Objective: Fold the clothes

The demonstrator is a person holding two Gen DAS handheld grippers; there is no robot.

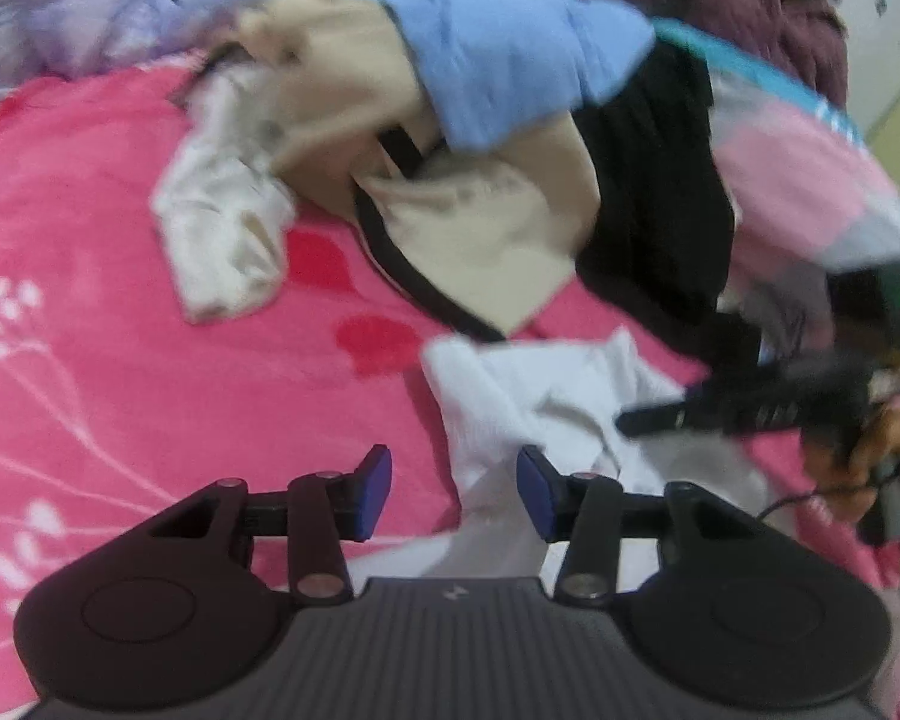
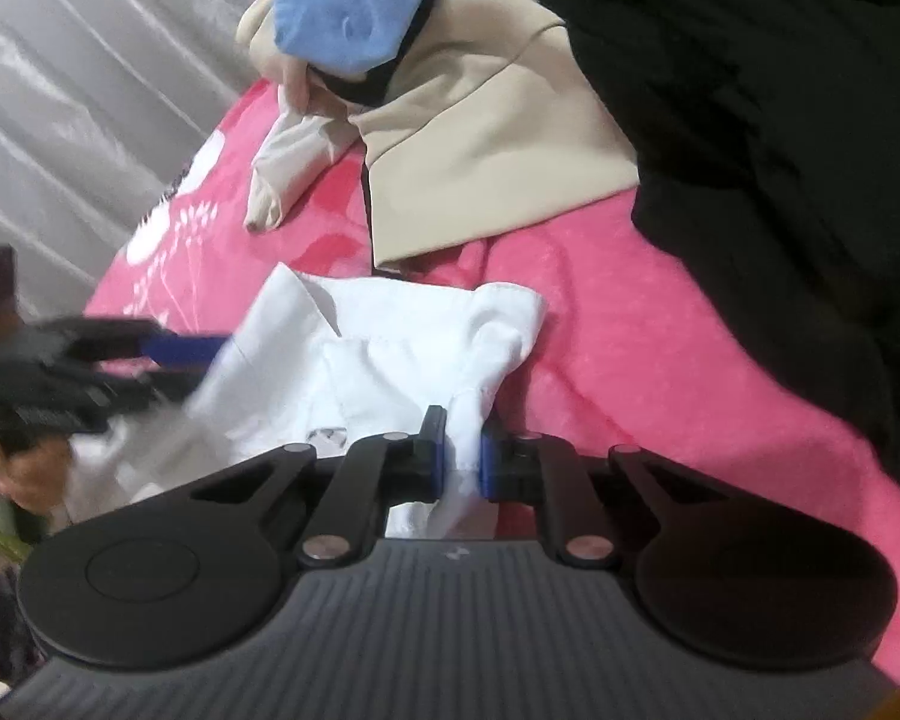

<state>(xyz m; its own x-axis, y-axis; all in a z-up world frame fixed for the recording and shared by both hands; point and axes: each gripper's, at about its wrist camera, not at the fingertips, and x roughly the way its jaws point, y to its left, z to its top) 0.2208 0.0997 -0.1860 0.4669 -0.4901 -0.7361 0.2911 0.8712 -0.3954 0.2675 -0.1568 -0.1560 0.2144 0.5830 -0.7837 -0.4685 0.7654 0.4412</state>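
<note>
While pinched, white shirt [image 2: 390, 336] between right tool [image 2: 459, 456] pads.

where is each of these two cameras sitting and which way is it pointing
Left wrist view: sits on the left gripper, jaws open, angled down at the white shirt and clothes pile; the right gripper and a hand show at right.
Right wrist view: sits on the right gripper, shut on the white shirt, looking down; the left gripper shows at left.
Shared: shirt, pink blanket, beige garment.

Soft, even indoor light with faint shadows; both fisheye views bend at dark corners (motion blur smears the clothes pile [image 1: 510, 120]).
</note>
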